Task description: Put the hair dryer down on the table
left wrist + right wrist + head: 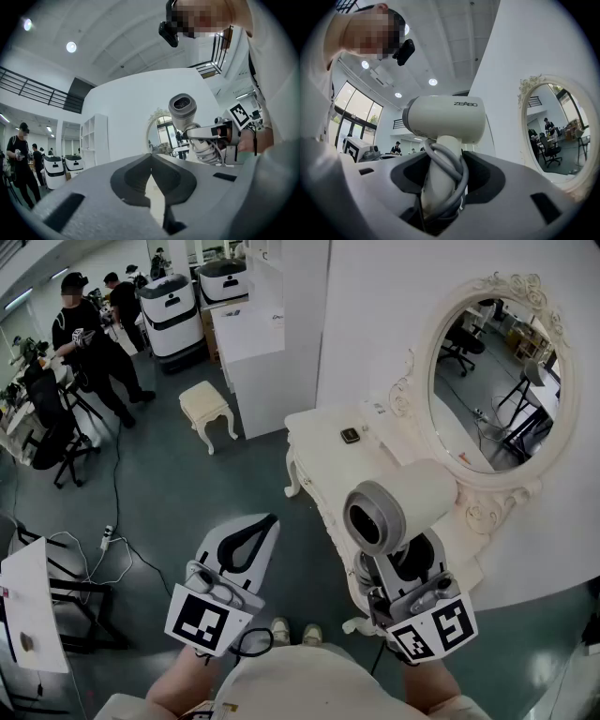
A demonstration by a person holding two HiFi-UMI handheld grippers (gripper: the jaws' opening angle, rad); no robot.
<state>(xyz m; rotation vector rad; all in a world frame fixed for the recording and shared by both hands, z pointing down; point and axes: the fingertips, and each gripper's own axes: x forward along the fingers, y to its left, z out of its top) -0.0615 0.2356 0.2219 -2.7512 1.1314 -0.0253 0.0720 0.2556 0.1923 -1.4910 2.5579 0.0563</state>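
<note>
A white hair dryer (403, 502) with a grey nozzle hangs in the air above the front edge of the white dressing table (323, 451). My right gripper (405, 563) is shut on its handle, which has the grey cord wound round it. In the right gripper view the hair dryer (445, 117) stands upright between the jaws of my right gripper (443, 176). My left gripper (268, 521) hovers over the floor to the left of the table, shut, with nothing held. The left gripper view shows my left gripper (150, 157) with its tips together and the hair dryer (183, 110) beyond.
An oval mirror (492, 381) in an ornate frame hangs on the wall behind the table. A small dark object (350, 435) lies on the tabletop. A white stool (206, 404), a white cabinet (253, 334), white machines (173, 310) and people (89, 334) are farther back.
</note>
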